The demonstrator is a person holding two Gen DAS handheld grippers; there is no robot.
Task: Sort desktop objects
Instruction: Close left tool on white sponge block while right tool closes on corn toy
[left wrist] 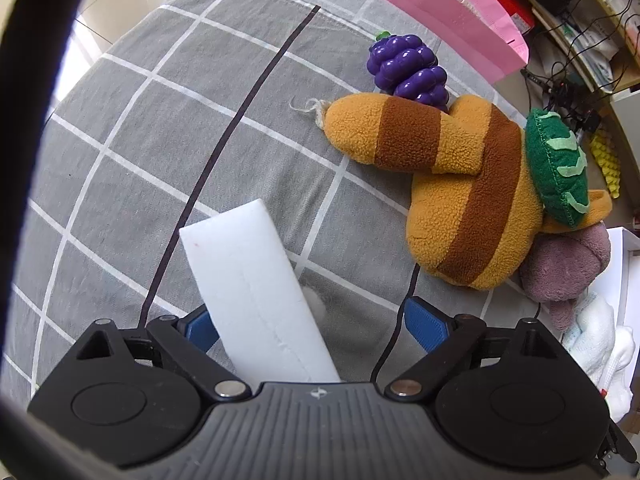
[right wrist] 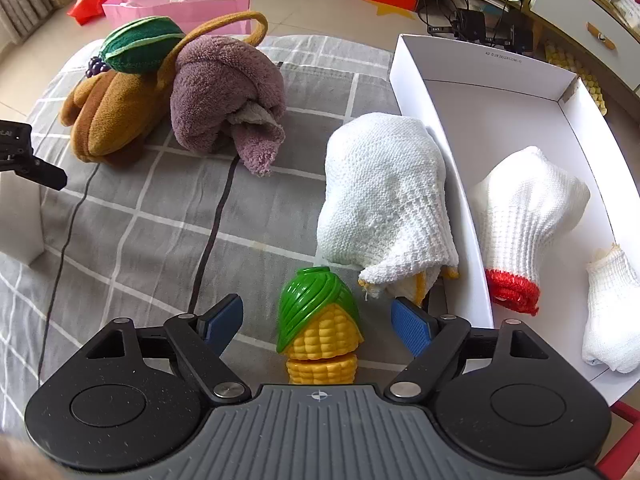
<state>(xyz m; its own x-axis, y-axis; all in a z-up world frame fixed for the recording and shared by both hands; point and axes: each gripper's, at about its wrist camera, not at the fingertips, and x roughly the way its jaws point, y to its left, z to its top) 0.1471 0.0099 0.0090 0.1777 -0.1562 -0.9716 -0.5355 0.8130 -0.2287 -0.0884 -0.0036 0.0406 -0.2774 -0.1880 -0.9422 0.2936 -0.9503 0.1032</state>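
My left gripper (left wrist: 310,322) is open on both sides of a white foam block (left wrist: 252,280) that lies on the grey checked cloth (left wrist: 160,120); the block rests between the jaws, nearer the left pad. A striped orange plush toy (left wrist: 452,184) and purple toy grapes (left wrist: 408,68) lie ahead to the right. My right gripper (right wrist: 318,322) is open around a toy corn cob (right wrist: 320,336) with a green husk. A white knit cloth (right wrist: 384,196) lies just beyond it, and a mauve towel (right wrist: 228,96) farther back.
A white box (right wrist: 444,92) stands at the right, holding a red-cuffed white glove (right wrist: 524,216) and another white glove (right wrist: 608,312). Black cables (right wrist: 216,216) run across the cloth. A pink bag (right wrist: 176,0) stands behind the table. The left gripper shows at the right wrist view's left edge (right wrist: 24,156).
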